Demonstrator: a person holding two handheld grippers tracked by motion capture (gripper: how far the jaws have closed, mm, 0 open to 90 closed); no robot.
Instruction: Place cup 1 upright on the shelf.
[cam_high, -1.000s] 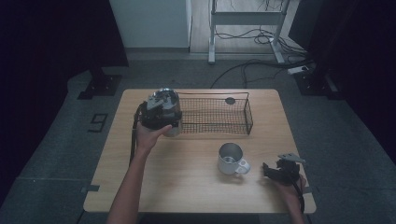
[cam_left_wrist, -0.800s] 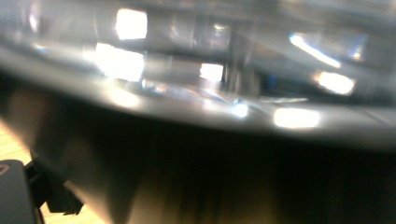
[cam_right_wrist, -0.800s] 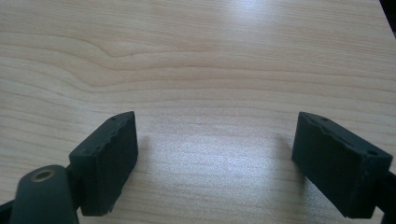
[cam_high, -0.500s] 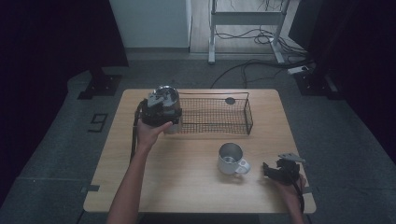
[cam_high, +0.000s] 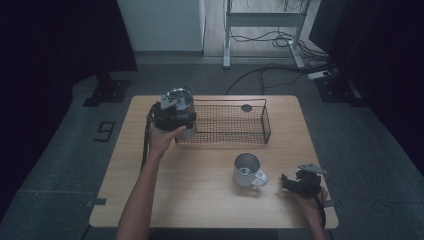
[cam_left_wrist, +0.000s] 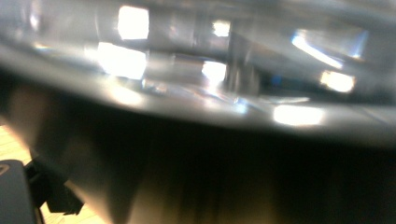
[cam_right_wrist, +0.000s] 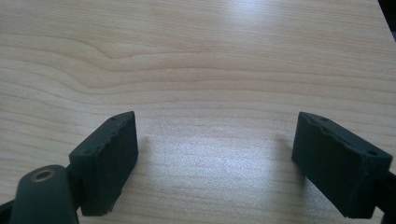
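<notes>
Nearest, at the table's (cam_high: 200, 200) right corner, the right gripper (cam_high: 292, 182) rests with its jaws spread, nothing between them but bare wood. Just left of it stands a metal mug (cam_high: 247, 170). Farther off on the left, the left gripper (cam_high: 172, 112) clasps a shiny metal cup (cam_high: 179, 96), held above the near-left corner of the wire basket (cam_high: 235, 122).

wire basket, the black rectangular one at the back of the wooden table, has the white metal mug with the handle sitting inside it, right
Not quite. The black rectangular wire basket does stand at the back of the wooden table, but the white metal mug with the handle sits outside it, on the tabletop in front of the basket. The high view shows this.
</notes>
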